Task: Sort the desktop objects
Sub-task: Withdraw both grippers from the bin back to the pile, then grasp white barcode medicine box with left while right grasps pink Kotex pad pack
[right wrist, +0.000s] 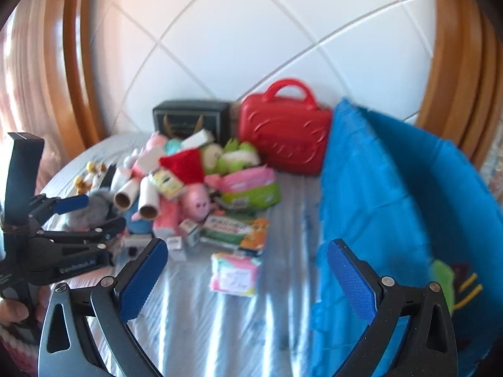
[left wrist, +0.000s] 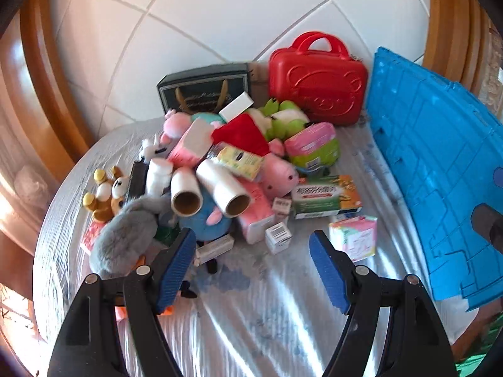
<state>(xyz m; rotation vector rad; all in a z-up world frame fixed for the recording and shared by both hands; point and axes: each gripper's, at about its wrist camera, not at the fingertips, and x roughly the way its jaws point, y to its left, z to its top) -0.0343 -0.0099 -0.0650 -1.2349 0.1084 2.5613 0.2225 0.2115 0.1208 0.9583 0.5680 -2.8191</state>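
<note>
A pile of plush toys, paper rolls [left wrist: 225, 191], tissue packs and small boxes lies on the foil-covered table [left wrist: 267, 314]. My left gripper [left wrist: 253, 245] is open and empty, low over the table at the pile's near edge, with a grey plush [left wrist: 125, 235] by its left finger. A pink-and-white packet [left wrist: 355, 238] lies by its right finger. My right gripper [right wrist: 246, 257] is open and empty, above the table, with the same packet [right wrist: 234, 271] between its fingers further ahead. The left gripper [right wrist: 91, 216] shows at the left of the right wrist view.
A blue plastic crate [left wrist: 440, 172] stands at the right; in the right wrist view a green item [right wrist: 443, 279] lies inside it. A red case [left wrist: 317, 84] and a dark gift bag [left wrist: 204, 91] stand at the back against the white tiled wall.
</note>
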